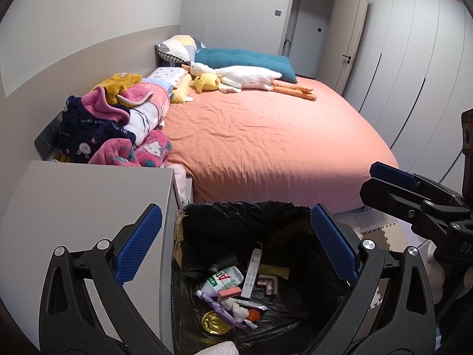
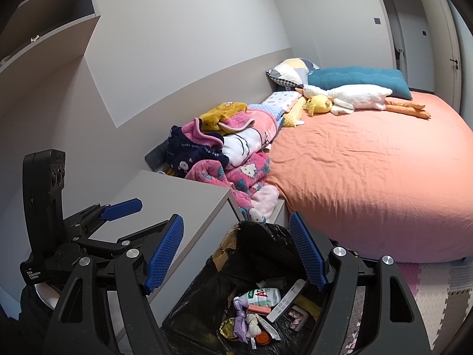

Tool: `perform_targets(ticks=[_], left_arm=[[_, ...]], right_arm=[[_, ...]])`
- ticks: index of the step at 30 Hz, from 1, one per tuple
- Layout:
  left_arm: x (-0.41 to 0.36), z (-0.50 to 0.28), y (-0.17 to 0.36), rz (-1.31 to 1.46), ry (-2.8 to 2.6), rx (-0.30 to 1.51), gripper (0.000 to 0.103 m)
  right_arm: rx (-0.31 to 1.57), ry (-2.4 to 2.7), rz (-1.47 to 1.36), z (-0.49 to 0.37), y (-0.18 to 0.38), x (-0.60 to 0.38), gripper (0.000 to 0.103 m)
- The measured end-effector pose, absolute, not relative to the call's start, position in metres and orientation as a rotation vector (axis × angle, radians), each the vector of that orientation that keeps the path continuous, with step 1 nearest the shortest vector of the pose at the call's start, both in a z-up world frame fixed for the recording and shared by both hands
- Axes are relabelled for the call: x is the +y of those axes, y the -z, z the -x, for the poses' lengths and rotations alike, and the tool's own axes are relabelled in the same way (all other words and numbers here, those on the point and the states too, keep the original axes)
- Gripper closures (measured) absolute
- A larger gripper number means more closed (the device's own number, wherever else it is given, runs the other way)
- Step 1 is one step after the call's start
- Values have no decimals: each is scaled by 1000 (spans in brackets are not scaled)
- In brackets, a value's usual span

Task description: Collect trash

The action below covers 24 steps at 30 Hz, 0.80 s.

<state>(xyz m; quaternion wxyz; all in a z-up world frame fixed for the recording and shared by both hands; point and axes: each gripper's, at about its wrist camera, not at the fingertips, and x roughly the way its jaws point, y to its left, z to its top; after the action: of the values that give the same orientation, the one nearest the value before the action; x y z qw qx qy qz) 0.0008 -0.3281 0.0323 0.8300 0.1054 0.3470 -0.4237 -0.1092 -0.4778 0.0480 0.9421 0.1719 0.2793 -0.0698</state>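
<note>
A trash bin lined with a black bag (image 1: 236,213) stands on the floor between the grey nightstand and the bed; it also shows in the right wrist view (image 2: 260,230). Several pieces of trash lie in it: a small white drink bottle (image 1: 224,281) (image 2: 261,295), a white strip box (image 1: 251,272), a gold lid (image 1: 214,322), purple wrappers. My left gripper (image 1: 236,248) is open and empty above the bin. My right gripper (image 2: 236,254) is open and empty above the bin too; it shows at the right in the left wrist view (image 1: 393,180).
A grey nightstand (image 1: 82,195) (image 2: 177,195) stands left of the bin. The bed with an orange sheet (image 1: 266,136) holds piled blankets (image 1: 118,127), plush toys (image 1: 236,78) and pillows. Foam floor mats (image 1: 381,233) lie to the right. Wardrobe doors (image 1: 414,74) line the right wall.
</note>
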Motion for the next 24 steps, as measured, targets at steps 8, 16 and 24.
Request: perform_targets(ticks=[8,16,24], left_arm=[[-328,-2,-32,-219,898,749,6],[-329,2,-34,-224,904,735,6],[-331,6,-33,-239,915,739,6]], right_arm=[[571,143,-357,111,-48,-480,28],[571,143,-355,112,-48,-481,28],[569,146,-355,114,-50,-484,28]])
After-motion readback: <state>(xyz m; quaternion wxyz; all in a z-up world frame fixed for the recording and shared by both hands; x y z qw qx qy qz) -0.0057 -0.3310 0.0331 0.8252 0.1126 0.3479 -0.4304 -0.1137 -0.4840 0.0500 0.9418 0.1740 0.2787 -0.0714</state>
